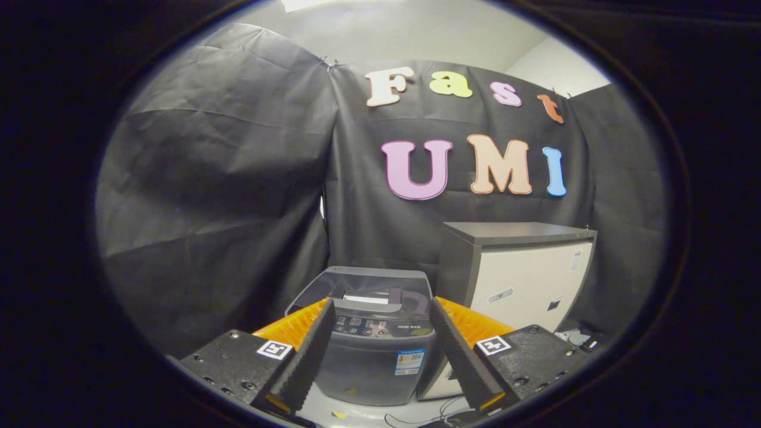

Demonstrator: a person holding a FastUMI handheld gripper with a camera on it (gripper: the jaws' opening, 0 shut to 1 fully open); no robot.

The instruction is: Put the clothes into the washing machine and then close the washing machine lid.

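Observation:
A small dark grey top-loading washing machine [374, 351] stands on the floor against the black cloth wall, beyond my fingers and framed between them. Its glossy lid [365, 284] lies flat on top, and a row of buttons runs along the front edge below it. My gripper [381, 306] is open, held in the air in front of the machine and slightly above it. Its two fingers [303, 356] are spread wide with nothing between them.
A white-fronted cabinet with a dark top [523, 267] stands right beside the machine on its right. Cables [440, 413] lie on the pale floor in front of it. Black cloth walls close in the left side and the back.

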